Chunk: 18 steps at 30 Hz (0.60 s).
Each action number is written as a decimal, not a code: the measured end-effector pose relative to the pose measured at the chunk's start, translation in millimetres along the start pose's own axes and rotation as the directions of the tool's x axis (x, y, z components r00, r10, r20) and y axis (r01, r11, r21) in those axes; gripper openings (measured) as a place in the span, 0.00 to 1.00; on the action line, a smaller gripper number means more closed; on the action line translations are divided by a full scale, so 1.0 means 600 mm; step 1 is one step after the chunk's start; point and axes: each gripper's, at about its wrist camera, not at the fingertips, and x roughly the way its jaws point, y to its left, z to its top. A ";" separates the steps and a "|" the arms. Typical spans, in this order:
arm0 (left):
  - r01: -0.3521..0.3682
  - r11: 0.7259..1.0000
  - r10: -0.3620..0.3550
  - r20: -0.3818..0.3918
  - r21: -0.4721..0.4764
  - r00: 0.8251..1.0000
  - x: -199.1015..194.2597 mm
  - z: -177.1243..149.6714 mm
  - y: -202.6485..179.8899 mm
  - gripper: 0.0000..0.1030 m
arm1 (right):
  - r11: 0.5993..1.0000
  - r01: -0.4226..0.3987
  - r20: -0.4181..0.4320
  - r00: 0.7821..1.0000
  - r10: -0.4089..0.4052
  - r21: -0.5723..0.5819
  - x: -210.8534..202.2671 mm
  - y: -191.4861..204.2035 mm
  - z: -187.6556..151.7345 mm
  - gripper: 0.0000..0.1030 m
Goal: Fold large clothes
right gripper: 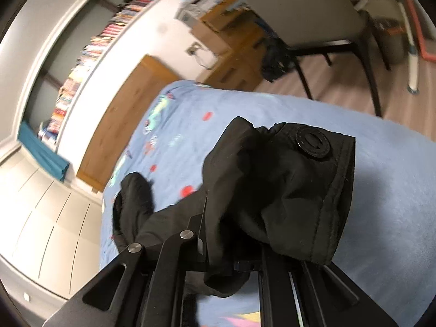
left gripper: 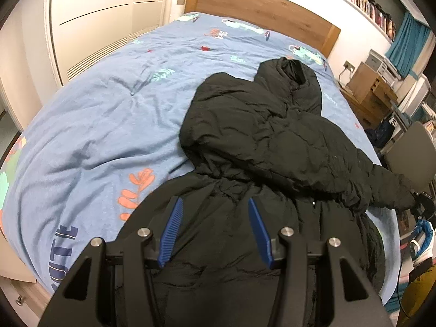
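Note:
A large black puffer coat lies on the blue bed cover, hood toward the wooden headboard, one sleeve folded across its chest. My left gripper is open, its blue pads hovering just above the coat's lower body. My right gripper is shut on the cuff of the coat's other sleeve, which has a round black snap button; the fabric hides its fingertips. In the left wrist view that sleeve end reaches to the bed's right edge, held by the right gripper.
A wooden headboard stands at the far end. White wardrobe doors are on the left. Beside the bed's right edge are a chair, a wooden nightstand with boxes and a high bookshelf.

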 end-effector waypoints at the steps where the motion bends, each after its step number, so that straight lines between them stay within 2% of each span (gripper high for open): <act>1: 0.003 1.000 -0.003 0.005 -0.008 1.000 -0.003 -0.001 0.009 0.47 | 1.000 -0.009 0.003 1.000 0.009 -0.024 -0.005 0.020 -0.001 0.10; 10: 0.002 0.998 0.001 0.039 -0.069 0.999 -0.022 -0.012 0.082 0.47 | 0.970 -0.072 -0.025 0.997 0.068 -0.233 -0.022 0.188 -0.064 0.10; 18: -0.003 0.991 0.010 0.056 -0.136 0.998 -0.032 -0.024 0.156 0.47 | 0.889 -0.120 -0.107 0.991 0.081 -0.442 -0.005 0.327 -0.181 0.11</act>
